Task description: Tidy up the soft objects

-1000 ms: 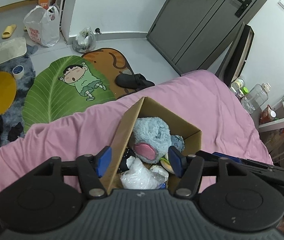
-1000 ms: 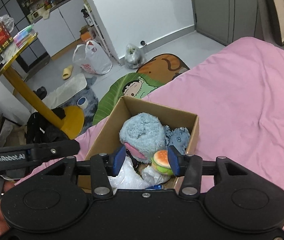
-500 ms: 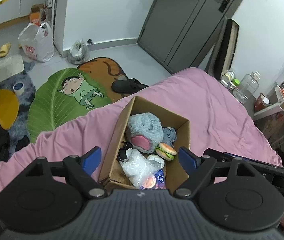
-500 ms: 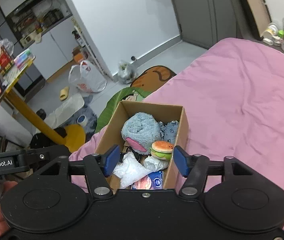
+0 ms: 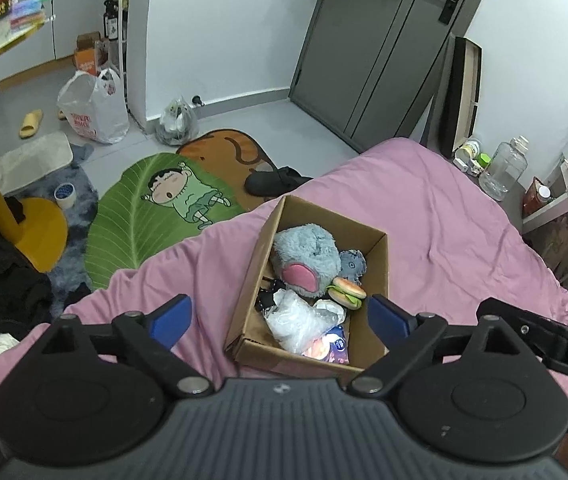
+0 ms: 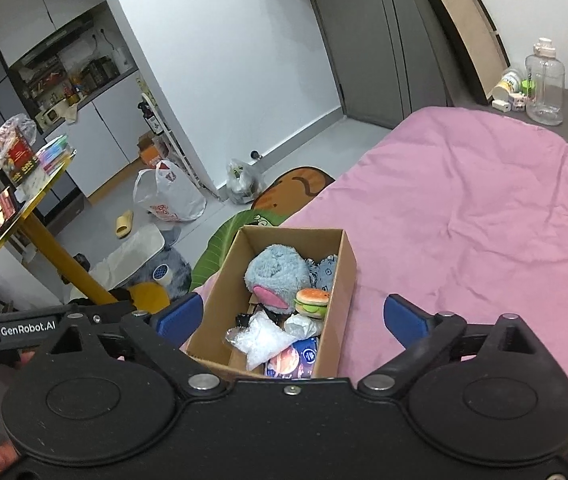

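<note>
Both claws have pulled back and up from the cardboard box (image 5: 375, 276) since a second ago, their jaws just opening. Left claw (image 5: 280, 316) and right claw (image 6: 291, 316) now gape wide, nothing between the blue pads. Rectangular and open-topped, the box sits on the wrinkled pink bed (image 6: 463, 216), holding a fluffy blue plush (image 5: 307, 254), a squishy burger toy (image 5: 347, 291) and crinkled clear plastic bags (image 5: 295, 320).
</note>
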Demonstrator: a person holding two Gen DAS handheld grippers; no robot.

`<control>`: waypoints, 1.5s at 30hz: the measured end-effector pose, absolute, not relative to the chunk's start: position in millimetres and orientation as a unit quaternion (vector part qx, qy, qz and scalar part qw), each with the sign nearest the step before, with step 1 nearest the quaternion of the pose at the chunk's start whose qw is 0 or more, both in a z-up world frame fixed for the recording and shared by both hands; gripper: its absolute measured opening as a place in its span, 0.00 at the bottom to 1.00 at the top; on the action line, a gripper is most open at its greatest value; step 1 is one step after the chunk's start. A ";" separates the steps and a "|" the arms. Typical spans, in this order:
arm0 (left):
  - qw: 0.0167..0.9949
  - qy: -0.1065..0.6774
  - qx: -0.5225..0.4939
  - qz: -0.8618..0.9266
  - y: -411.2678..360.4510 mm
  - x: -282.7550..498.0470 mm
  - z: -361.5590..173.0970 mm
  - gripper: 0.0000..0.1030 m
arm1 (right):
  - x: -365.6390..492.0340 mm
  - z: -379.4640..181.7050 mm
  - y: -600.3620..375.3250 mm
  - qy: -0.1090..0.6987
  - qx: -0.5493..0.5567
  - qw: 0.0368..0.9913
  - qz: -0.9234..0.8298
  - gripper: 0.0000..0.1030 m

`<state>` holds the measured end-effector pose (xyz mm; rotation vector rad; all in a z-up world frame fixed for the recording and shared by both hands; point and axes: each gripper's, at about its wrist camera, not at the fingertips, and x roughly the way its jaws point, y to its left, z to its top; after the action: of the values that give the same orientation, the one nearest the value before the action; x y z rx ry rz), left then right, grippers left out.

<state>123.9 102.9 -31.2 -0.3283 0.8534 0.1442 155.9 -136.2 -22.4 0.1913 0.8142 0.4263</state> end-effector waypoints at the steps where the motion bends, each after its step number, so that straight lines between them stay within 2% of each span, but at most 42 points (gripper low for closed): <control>1: 0.896 0.411 -0.156 0.069 101.2 121.5 -28.6 0.92 | 153.6 -21.8 -137.6 0.392 0.094 0.892 0.205 0.99; 4: 0.899 0.405 -0.147 0.071 96.7 112.5 -21.4 0.97 | 145.4 -19.1 -143.0 0.389 0.095 0.893 0.203 1.00; 18: 0.907 0.398 -0.116 0.073 73.1 72.8 -7.6 1.00 | 106.5 -9.0 -169.5 0.390 0.098 0.895 0.193 1.00; 45: 0.924 0.367 -0.099 0.049 46.4 13.8 10.4 1.00 | 48.4 9.9 -200.5 0.373 0.079 0.903 0.199 1.00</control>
<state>13.8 46.4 10.4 -0.2033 0.7523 0.1005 48.4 -200.5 9.9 0.1640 0.7718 0.4113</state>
